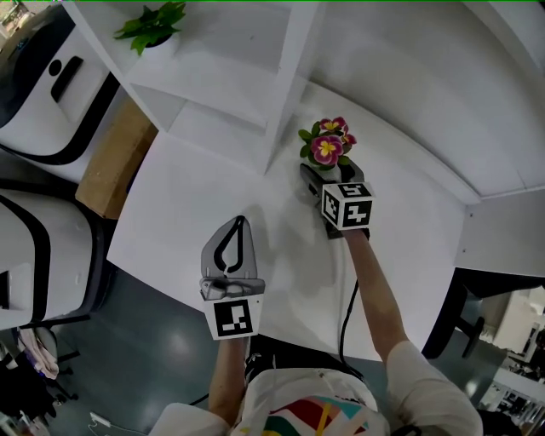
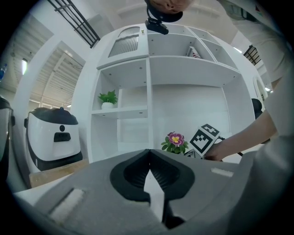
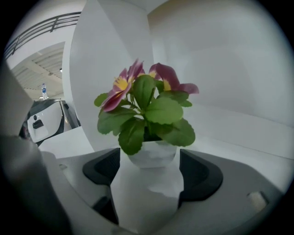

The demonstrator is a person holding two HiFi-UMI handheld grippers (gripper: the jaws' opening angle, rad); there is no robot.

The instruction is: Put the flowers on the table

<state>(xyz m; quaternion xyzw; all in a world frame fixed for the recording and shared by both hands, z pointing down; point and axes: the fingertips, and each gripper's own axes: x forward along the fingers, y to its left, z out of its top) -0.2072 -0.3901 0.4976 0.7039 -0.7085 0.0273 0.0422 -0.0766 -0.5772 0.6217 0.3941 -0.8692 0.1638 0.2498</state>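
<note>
Flowers [image 1: 328, 146] upright on tabletop [image 1: 187, 204], pot loose between wide-open right hand-held gripper [image 1: 324, 174] jaws, leaf-hidden from above. Left hand-held gripper [image 1: 240, 223] closed, empty.

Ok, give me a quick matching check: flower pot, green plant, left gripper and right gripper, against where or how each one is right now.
Things:
1. flower pot
2. green plant
3. left gripper
4. right gripper

Places and states:
A. jaws shut, nothing between them
B. on the shelf
C. jaws apart, one on either side of the flower pot
D. standing on the table

Pairs: 1-D, 2-B, 3-A, 4-C.
</note>
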